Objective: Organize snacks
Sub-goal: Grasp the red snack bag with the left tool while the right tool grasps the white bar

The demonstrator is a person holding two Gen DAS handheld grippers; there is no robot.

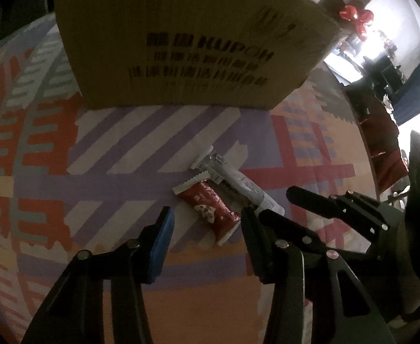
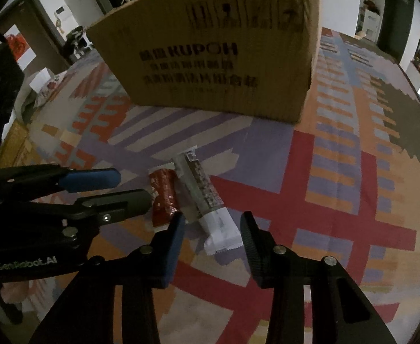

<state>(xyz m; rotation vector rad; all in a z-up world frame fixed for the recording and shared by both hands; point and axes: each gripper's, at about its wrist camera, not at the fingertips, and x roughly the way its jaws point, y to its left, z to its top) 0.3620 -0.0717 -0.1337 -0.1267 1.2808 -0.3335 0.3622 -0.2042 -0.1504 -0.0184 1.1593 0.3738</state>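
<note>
Two snack bars lie side by side on the patterned tablecloth (image 1: 124, 183). In the left wrist view the red-wrapped bar (image 1: 210, 209) lies slantwise between the fingers of my left gripper (image 1: 207, 218), with a gap still showing beside the blue pad (image 1: 164, 229). The white-wrapped bar (image 2: 201, 192) has its near end between the fingers of my right gripper (image 2: 213, 220), whose pads do not press it. Each gripper shows in the other's view: the right gripper (image 1: 276, 203) over the white bar (image 1: 238, 183), the left gripper (image 2: 134, 189) at the red bar (image 2: 164, 195). Both stand open, low over the table.
A cardboard box (image 1: 181, 43) (image 2: 210, 57) with dark print stands upright just behind the bars. A white bag (image 2: 46, 86) lies at the table's far left. The table edge (image 2: 416, 86) curves along the right. A red bow (image 1: 356, 18) hangs in the room beyond.
</note>
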